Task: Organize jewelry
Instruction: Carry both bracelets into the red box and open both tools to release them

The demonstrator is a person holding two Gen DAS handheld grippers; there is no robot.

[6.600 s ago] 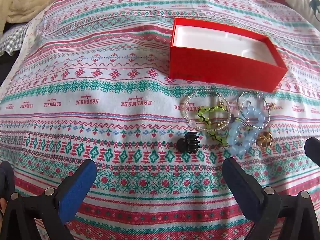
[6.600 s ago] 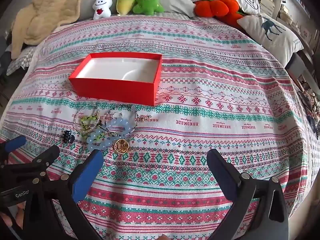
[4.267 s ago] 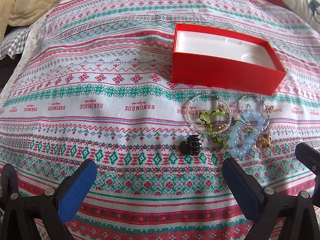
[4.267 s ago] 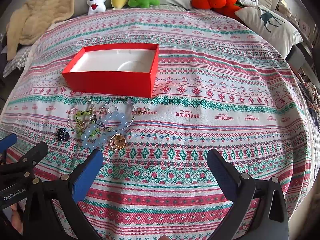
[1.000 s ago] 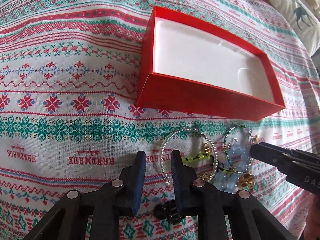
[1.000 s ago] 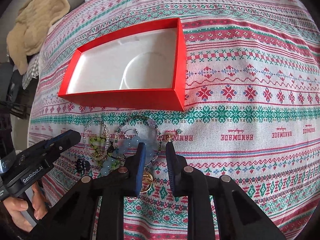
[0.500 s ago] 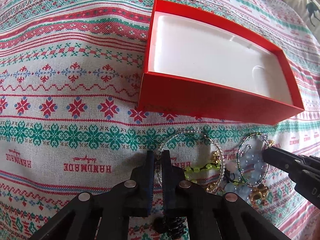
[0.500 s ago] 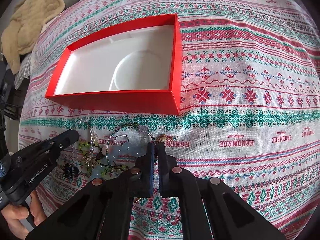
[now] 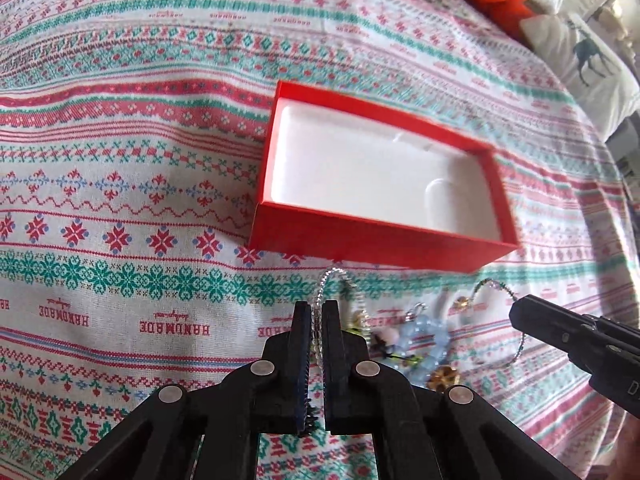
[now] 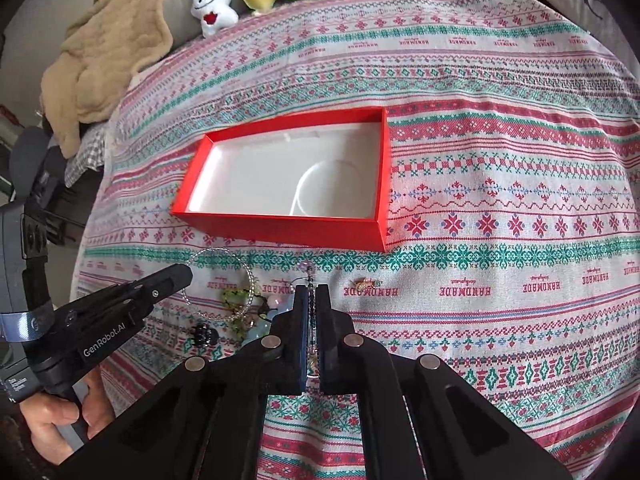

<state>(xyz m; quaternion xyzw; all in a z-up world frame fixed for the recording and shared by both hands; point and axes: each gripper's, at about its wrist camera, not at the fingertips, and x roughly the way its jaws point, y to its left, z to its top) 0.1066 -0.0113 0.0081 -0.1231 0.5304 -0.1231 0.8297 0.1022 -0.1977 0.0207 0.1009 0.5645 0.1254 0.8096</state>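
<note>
An open red box (image 9: 376, 240) with a white liner lies on the patterned bedspread (image 9: 120, 184). My left gripper (image 9: 317, 306) is shut on a clear beaded bracelet (image 9: 331, 275), whose loop stands up off the cloth just before the box. My right gripper (image 10: 312, 290) is shut on a thin dark-beaded bracelet (image 10: 308, 270), which is also raised. In the right wrist view the left gripper (image 10: 182, 273) holds the clear beaded bracelet (image 10: 224, 254). Under them lie a light blue bead bracelet (image 9: 430, 330), green beads (image 10: 234, 296), a black hair claw (image 10: 204, 334) and a gold flower piece (image 9: 444, 376).
A small gold charm (image 10: 364, 283) lies alone on the cloth, right of the pile. Plush toys (image 10: 212, 0) and a beige blanket (image 10: 104, 52) sit at the bed's far edge, a deer pillow (image 9: 588, 64) at the right. A hand (image 10: 60, 416) grips the left tool.
Both grippers came in from wide open, shut on a bracelet each and rose, lifting the bracelets off the cloth. The box now looks farther away.
</note>
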